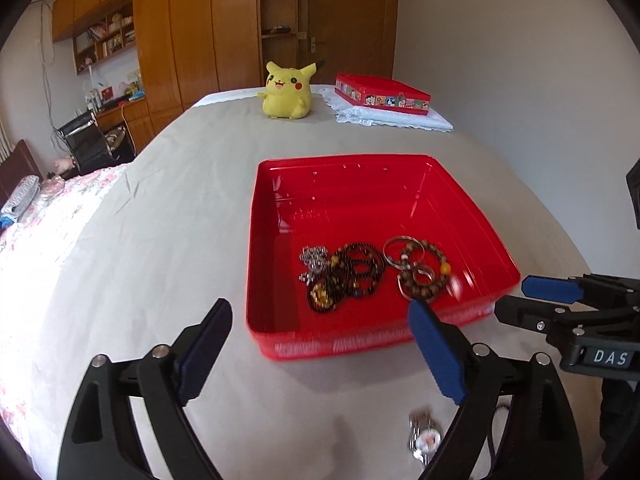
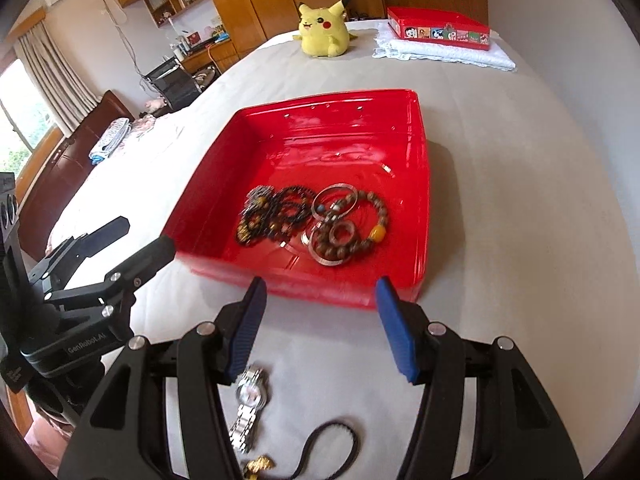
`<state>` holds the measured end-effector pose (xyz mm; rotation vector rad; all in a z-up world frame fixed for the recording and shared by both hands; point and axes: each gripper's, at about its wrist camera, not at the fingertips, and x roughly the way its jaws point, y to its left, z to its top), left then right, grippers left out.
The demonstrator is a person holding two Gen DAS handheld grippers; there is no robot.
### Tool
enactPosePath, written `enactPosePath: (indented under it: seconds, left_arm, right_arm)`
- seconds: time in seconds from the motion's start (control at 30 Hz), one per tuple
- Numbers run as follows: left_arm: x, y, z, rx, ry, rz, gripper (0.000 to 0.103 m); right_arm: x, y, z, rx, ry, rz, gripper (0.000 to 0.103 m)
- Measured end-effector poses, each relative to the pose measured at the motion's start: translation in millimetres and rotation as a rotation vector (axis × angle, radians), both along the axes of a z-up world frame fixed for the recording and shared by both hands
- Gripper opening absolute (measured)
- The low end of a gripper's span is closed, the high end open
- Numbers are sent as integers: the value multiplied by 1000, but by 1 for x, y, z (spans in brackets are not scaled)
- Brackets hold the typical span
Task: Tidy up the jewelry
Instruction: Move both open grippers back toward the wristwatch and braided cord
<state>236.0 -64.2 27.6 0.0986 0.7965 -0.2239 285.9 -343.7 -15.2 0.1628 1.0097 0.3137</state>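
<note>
A red open box [image 1: 472, 196] [image 2: 422, 184] sits on the bed and holds a heap of jewelry [image 1: 360, 272] [image 2: 312, 220]: black bead strands, a silver chain, metal rings and a brown bead bracelet. My left gripper [image 1: 320, 312] hangs open before the box's near wall, nothing between its fingers. My right gripper [image 2: 320, 292] is open too, just short of the box, and shows at the right edge of the left wrist view [image 1: 528, 300]. A silver watch [image 2: 248, 404] [image 1: 424, 438], a black cord [image 2: 332, 444] and a gold piece [image 2: 258, 465] lie on the sheet under the right gripper.
A yellow plush toy [image 1: 286, 90] [image 2: 322, 30] and a red picture tin [image 1: 382, 94] [image 2: 438, 30] on a white lace cloth [image 2: 444, 54] stand at the bed's far end. A flowered quilt [image 1: 44, 216] covers the left side. Wardrobes line the back wall.
</note>
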Motion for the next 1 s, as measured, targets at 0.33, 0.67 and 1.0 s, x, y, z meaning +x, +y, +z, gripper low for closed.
enactPosePath:
  seconds: [0.33, 0.67, 1.0]
  left_arm:
    - [-50, 5, -5, 28, 4, -12, 96]
    - [-91, 24, -29, 0, 95, 25, 99]
    - [-111, 43, -53, -4, 163, 77, 99]
  right_arm:
    - [-50, 3, 0, 23, 7, 21, 57]
    - [-94, 3, -17, 29, 55, 29, 57]
    - [-125, 2, -51, 51, 168, 17, 57]
